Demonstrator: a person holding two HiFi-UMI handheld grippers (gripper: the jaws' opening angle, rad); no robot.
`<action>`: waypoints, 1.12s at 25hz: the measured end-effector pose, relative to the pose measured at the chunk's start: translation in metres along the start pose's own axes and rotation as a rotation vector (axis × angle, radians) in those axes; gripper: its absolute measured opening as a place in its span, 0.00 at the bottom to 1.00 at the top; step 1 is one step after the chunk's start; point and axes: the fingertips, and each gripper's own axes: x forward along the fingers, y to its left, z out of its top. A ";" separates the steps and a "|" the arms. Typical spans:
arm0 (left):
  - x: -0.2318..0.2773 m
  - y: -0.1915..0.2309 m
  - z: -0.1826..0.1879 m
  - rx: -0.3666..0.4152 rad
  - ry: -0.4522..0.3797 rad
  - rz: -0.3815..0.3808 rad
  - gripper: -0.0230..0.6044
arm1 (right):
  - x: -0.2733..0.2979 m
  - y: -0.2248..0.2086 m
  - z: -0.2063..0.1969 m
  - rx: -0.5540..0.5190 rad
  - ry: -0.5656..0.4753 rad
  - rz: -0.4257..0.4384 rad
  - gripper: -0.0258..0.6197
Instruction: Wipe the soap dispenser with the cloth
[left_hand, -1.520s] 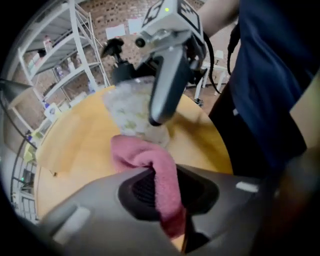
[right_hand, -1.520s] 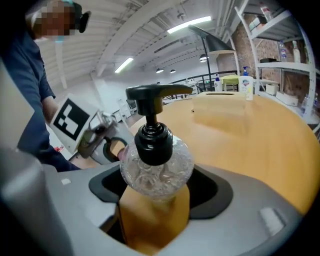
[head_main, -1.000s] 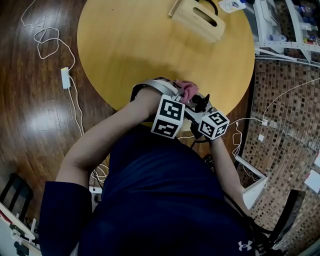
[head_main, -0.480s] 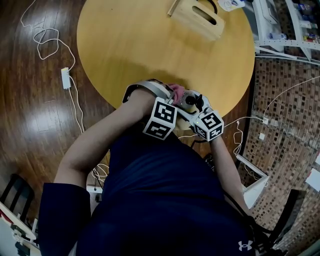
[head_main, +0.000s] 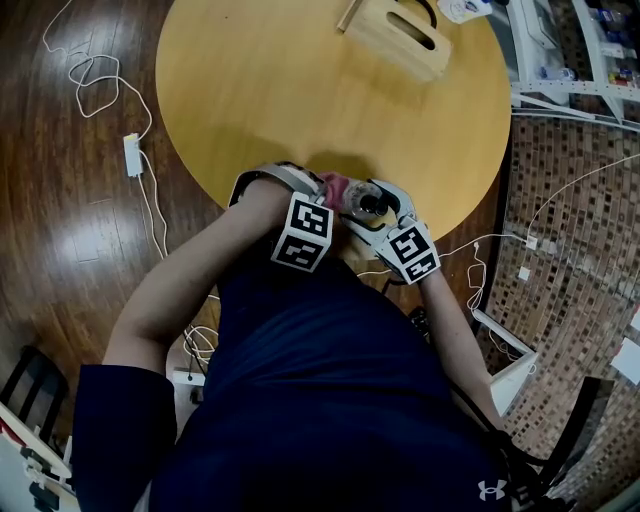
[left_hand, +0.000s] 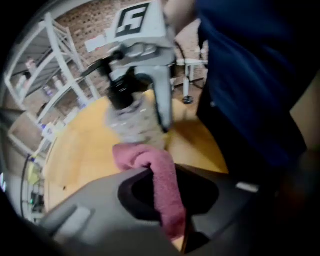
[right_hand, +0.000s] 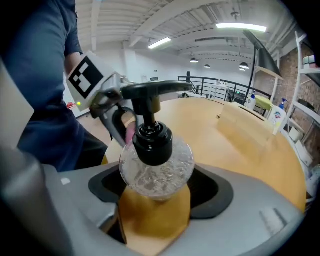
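Dispenser at near edge of table, between jaws of right gripper, clamped. Cloth just left of dispenser, at its side, pinched in left gripper; whether cloth touches dispenser, cannot tell. Left gripper left of dispenser, right gripper to its right and nearer. Box behind dispenser, well apart, at table's far edge. Shelf behind and right of dispenser, off table. Cable and adapter on floor, well left of dispenser. Torso before dispenser.
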 end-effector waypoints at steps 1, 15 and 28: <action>0.003 0.020 -0.007 -0.058 0.020 0.072 0.14 | 0.001 0.001 -0.003 -0.017 0.029 -0.005 0.61; 0.014 -0.006 0.012 -0.031 -0.058 0.006 0.14 | -0.013 0.000 0.001 0.152 0.307 -0.088 0.61; 0.010 -0.023 0.020 0.166 -0.044 -0.089 0.14 | -0.016 0.016 -0.005 -0.570 0.428 0.237 0.60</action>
